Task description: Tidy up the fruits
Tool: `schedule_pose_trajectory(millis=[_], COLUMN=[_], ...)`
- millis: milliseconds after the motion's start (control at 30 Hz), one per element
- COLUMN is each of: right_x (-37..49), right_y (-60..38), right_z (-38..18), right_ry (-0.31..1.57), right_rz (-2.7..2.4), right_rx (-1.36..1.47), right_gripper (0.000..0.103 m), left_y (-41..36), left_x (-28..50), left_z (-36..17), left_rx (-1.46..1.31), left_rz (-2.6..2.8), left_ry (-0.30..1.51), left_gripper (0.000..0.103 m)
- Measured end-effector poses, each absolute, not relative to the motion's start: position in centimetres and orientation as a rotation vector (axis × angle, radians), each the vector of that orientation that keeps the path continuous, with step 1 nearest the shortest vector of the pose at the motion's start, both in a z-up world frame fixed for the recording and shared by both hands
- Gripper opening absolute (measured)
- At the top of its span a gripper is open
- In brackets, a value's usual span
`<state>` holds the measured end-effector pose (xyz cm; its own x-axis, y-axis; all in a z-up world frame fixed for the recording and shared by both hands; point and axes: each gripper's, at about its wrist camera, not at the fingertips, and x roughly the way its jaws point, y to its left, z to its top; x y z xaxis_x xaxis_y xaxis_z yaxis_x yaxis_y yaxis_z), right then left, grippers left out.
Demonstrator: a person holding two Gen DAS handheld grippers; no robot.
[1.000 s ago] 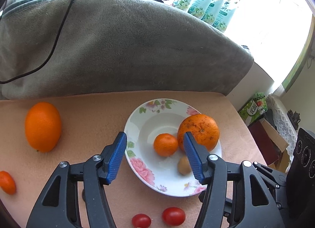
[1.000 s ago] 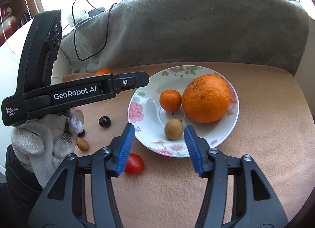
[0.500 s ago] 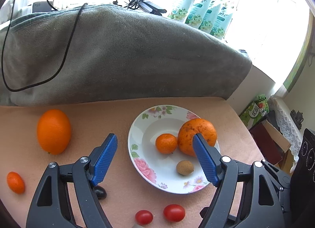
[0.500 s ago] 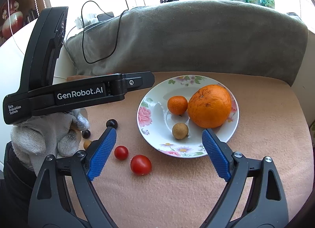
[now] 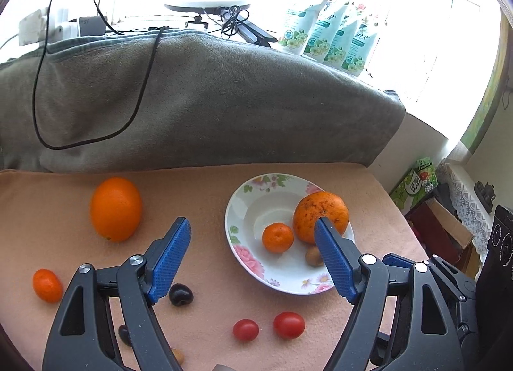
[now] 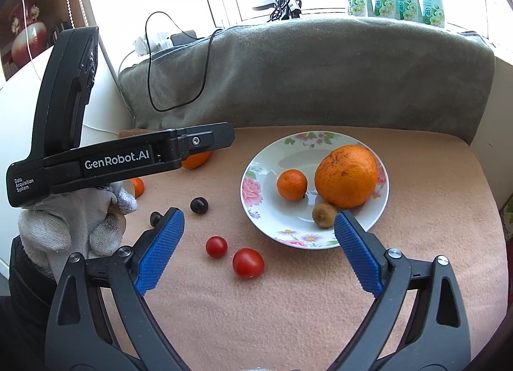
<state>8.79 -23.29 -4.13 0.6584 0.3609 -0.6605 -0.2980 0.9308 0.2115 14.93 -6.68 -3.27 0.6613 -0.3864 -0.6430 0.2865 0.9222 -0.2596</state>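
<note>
A floral plate (image 5: 234, 210) (image 6: 250, 191) holds a big orange (image 5: 320, 207) (image 6: 346, 175), a mandarin (image 5: 277, 238) (image 6: 291, 184) and a small brown fruit (image 5: 311, 257) (image 6: 324, 214). On the peach cloth lie another orange (image 5: 115, 207), a tiny mandarin (image 5: 47, 284), two cherry tomatoes (image 5: 245, 329) (image 6: 248, 262) and dark round fruits (image 5: 180, 294) (image 6: 199, 205). My left gripper (image 5: 251, 223) stands open and empty, short of the plate's near-left rim. My right gripper (image 6: 258, 214) hovers before the plate, its jaws opening with nothing held between them.
A grey blanket (image 5: 208, 98) with a black cable (image 5: 41, 88) rises behind the cloth. Bottles (image 5: 327, 40) and a ring light (image 5: 208, 2) stand on the sill. Boxes (image 5: 416, 181) sit past the right edge. A gloved hand (image 6: 70, 223) holds the left gripper's body (image 6: 128, 159).
Both grippers have drawn back and up from the plate and spread their jaws wider. The tomatoes and dark fruits have come into fuller view.
</note>
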Motion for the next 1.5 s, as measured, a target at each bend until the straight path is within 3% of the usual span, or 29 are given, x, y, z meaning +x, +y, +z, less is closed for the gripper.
schedule_pose_trajectory(millis=[533,867,1200,1267,1500], right_x=[7.2,7.3,7.1,7.1,7.5], right_y=[-21.8,-20.3,-18.2,-17.8,-16.5], right_z=[-3.7,-4.8,-6.1,-6.3,-7.6], right_ry=[0.755,0.777,0.796,0.798,0.844], right_rz=[0.432,0.48,0.534,0.541,0.566], right_rx=[0.093,0.071,0.006,-0.012,-0.061], right_gripper=[0.097,0.097,0.097,0.096,0.071], left_y=[3.0,8.2,8.6,8.4,7.5], left_x=[10.4,8.0,6.9,6.9,7.1], left_z=[-2.0,-4.8,-7.1,-7.5,-9.1], left_rx=[-0.181,-0.22,-0.242,-0.253,-0.283], left_rz=[-0.216,-0.108,-0.13,-0.143,-0.203], left_ry=[0.683,0.718,0.756,0.763,0.799], left_gripper=[0.079,0.079,0.079,0.071,0.053])
